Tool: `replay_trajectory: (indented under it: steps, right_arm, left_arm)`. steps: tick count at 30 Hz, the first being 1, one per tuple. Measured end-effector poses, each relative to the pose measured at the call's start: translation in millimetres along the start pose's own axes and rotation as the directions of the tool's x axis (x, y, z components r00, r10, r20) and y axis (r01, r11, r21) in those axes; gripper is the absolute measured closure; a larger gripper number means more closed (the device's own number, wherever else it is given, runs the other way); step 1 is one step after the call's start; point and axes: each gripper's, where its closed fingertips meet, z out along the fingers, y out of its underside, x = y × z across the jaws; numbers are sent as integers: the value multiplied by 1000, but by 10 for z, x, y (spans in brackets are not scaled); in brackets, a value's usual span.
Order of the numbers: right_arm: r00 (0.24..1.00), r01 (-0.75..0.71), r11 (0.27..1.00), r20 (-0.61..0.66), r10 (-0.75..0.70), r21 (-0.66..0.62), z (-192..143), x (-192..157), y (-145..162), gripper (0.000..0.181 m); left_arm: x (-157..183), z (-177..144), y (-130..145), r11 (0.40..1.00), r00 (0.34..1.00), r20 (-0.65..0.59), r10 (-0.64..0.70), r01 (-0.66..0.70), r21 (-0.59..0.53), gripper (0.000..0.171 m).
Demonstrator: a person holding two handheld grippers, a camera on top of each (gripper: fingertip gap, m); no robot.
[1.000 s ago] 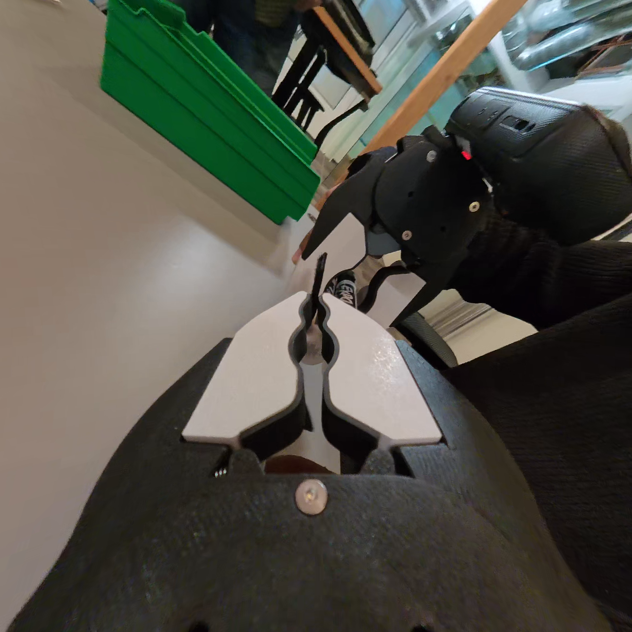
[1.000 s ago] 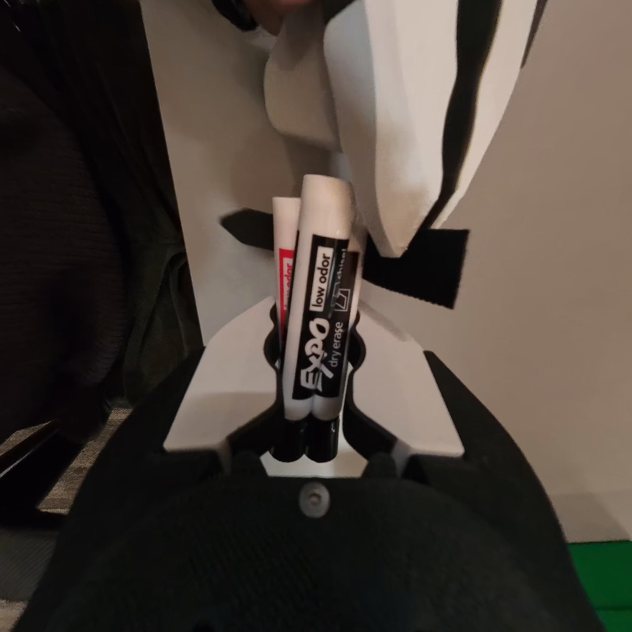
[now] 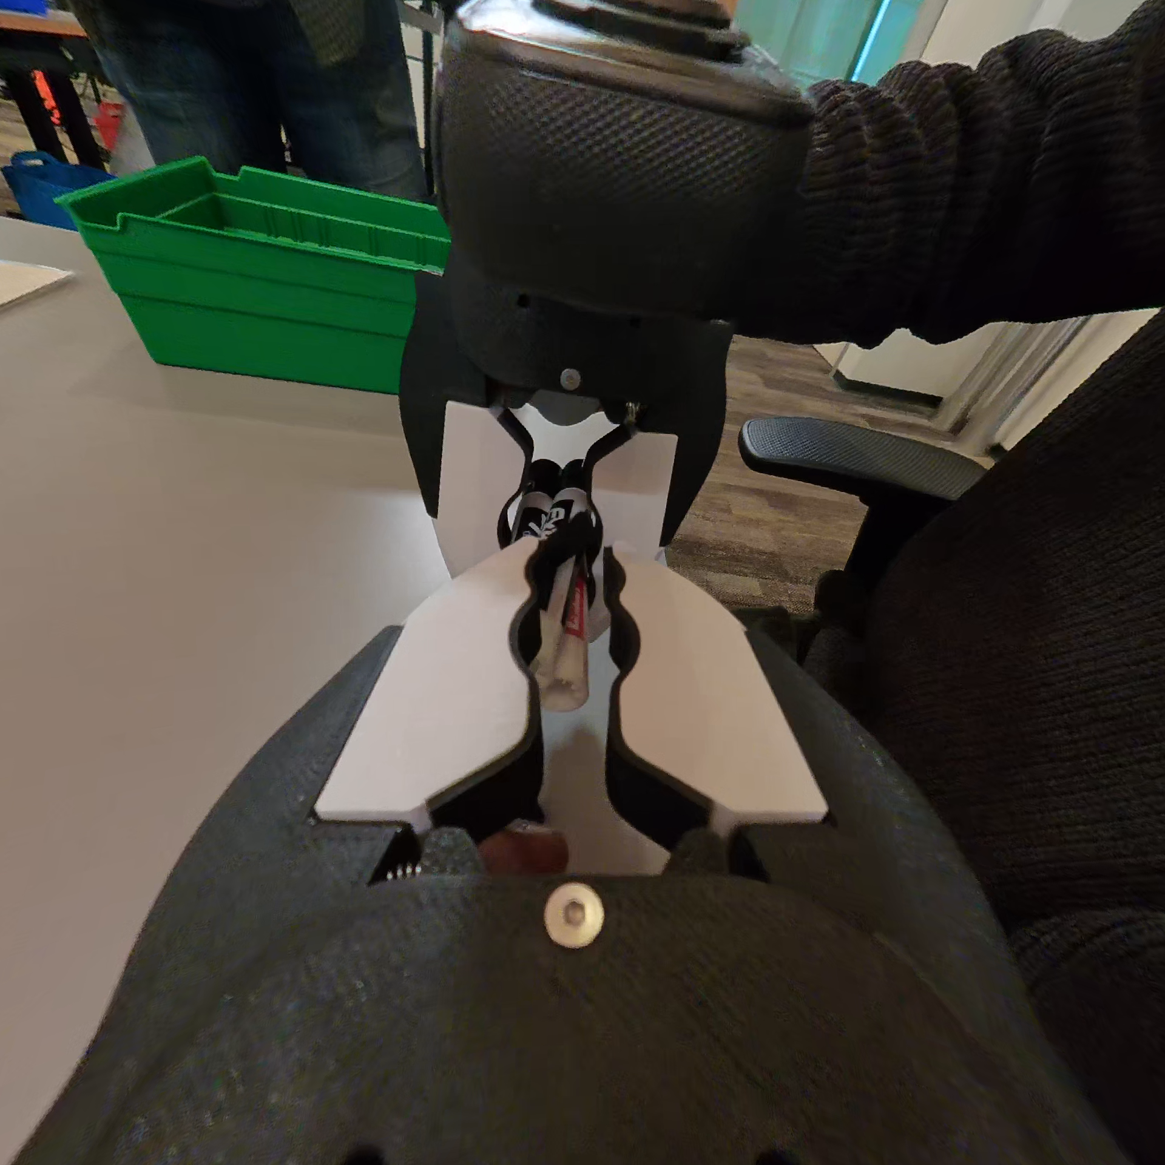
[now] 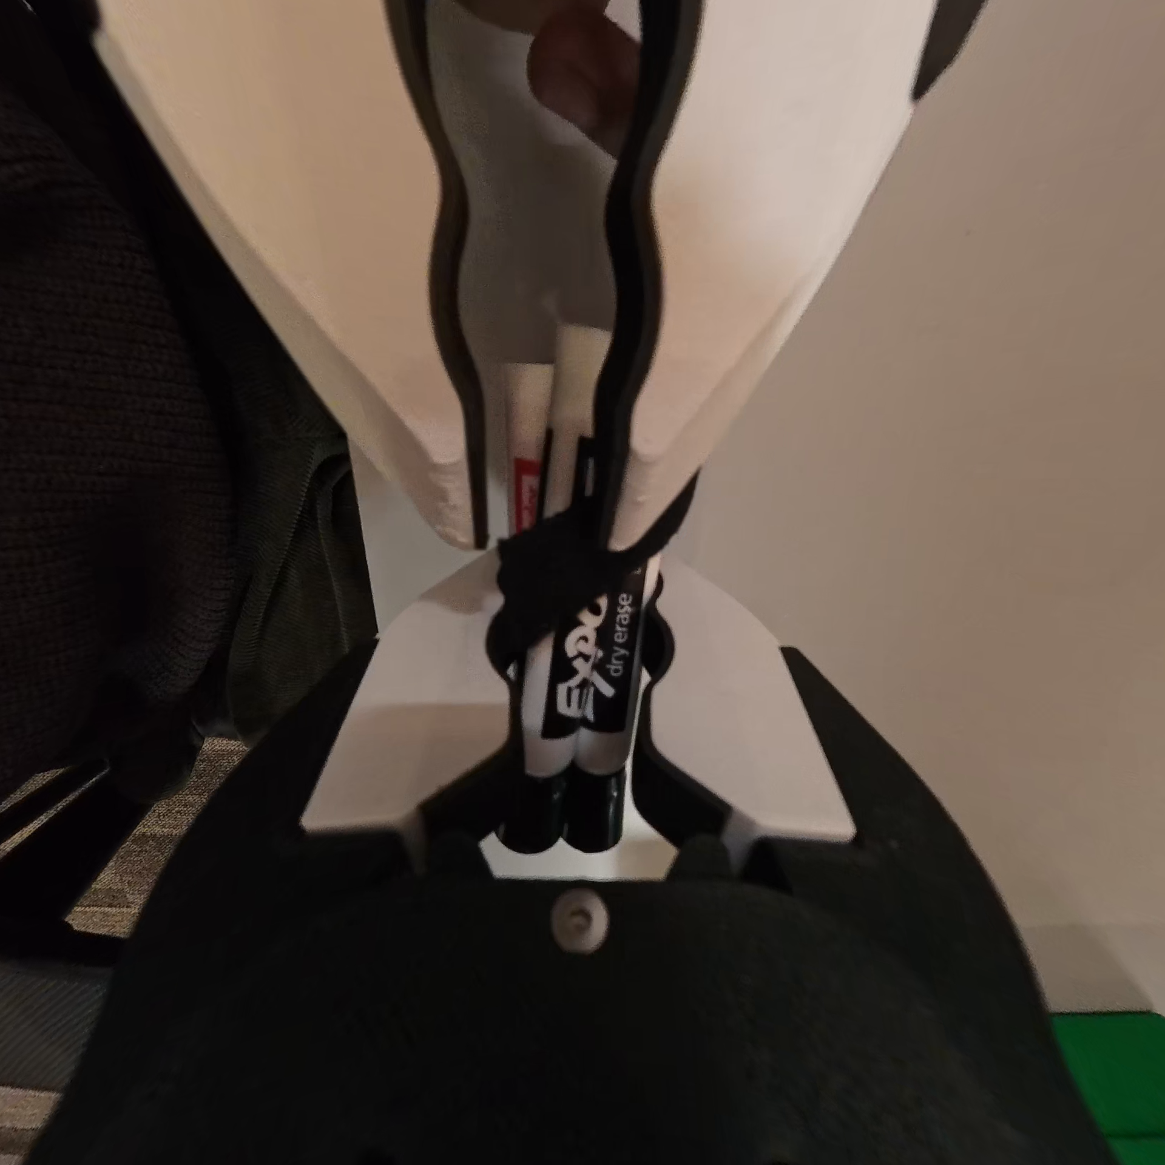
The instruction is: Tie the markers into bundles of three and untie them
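the right gripper [image 4: 570, 637] is clenched on the cap end of the markers [image 4: 583, 687], held up above the table [image 3: 189, 504]. facing it tip to tip, the left gripper [image 3: 567, 567] has its jaws parted around the markers' other end, its tips at the black strap [image 4: 555, 567] wrapped round them. a green bin [image 3: 265, 277] sits farther back on the table.

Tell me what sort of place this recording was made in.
Probably an office or lab workroom. A pale work table carries a green plastic bin, a black mesh office chair stands beside it on carpet, and a person in jeans stands behind.
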Motion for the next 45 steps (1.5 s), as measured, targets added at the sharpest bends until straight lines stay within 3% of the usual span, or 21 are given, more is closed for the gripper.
replay_trajectory:
  steps: [13,18,20,22,25,28,33,35,37,41,45]
  right_arm:
    - [1000,-7,1000,-13,7,1,-16,42,16,144]
    - [1000,-16,1000,-13,16,3,-8,39,54,144]
    - [1000,-25,1000,-17,25,6,-16,45,92,144]
    - [999,-40,999,-23,40,12,-36,63,137,144]
    - [998,-61,998,-31,62,18,-66,97,210,144]
    - [997,-73,997,-37,74,16,-89,117,266,144]
    - [996,-81,997,-41,82,18,-117,118,310,144]
    - [996,-83,996,-42,84,20,-124,118,323,144]
    - [995,-85,996,-41,86,23,-126,122,339,144]
    - [995,-90,996,-43,91,24,-119,138,370,144]
    - [995,-89,996,-46,91,26,-122,138,385,144]
  left_arm:
    - [-62,3,33,1000,999,50,19,-18,-23,144]
    - [-190,-120,-4,996,992,92,-87,85,25,143]
    - [-452,-193,70,982,960,208,-186,184,29,139]
    - [-756,-261,229,942,884,335,-325,336,28,138]
    - [-1027,-245,532,823,740,432,-516,568,8,136]
    - [-1181,-138,688,757,661,483,-574,653,6,135]
    - [-1229,41,839,768,691,557,-460,625,-141,132]
    - [-1169,96,845,781,722,547,-425,597,-181,141]
    - [-1138,111,849,797,739,551,-388,569,-201,162]
    - [-1084,75,667,857,797,508,-326,476,-197,167]
    - [-935,-31,244,931,879,391,-274,344,-119,167]
